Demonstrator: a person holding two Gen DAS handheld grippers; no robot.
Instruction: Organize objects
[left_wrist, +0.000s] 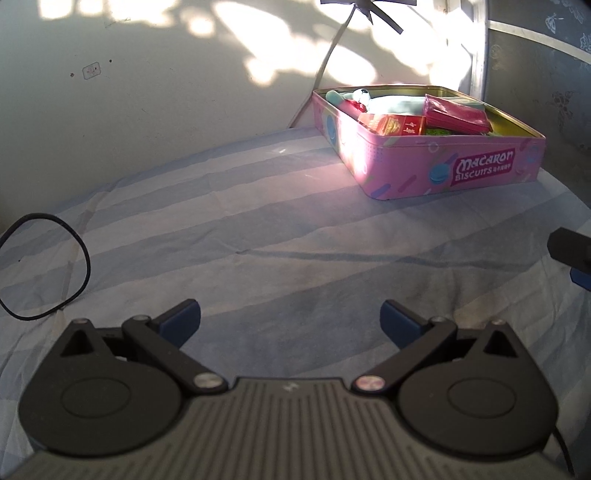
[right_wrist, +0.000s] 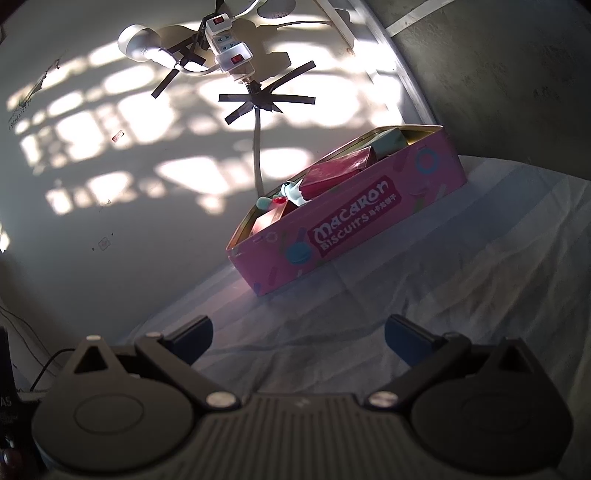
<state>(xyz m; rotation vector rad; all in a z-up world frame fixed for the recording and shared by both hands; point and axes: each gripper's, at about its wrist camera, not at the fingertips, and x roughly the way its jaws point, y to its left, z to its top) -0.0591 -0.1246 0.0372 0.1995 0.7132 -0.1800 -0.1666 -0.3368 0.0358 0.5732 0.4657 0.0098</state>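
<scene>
Pink biscuit tin, full, sits on striped cloth ahead of both spread, empty grippers: left gripper, right gripper. Only the right view shows a taped power strip on the sunlit wall.

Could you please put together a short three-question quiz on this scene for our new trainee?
1. True or false: the pink biscuit tin has its lid on.
2. Is either the left gripper or the right gripper holding anything?
3. What lies on the striped cloth at the far left of the left wrist view?

Key:
1. False; it is open, with items inside.
2. No; both are open and empty.
3. A black cable in a loop.
</scene>
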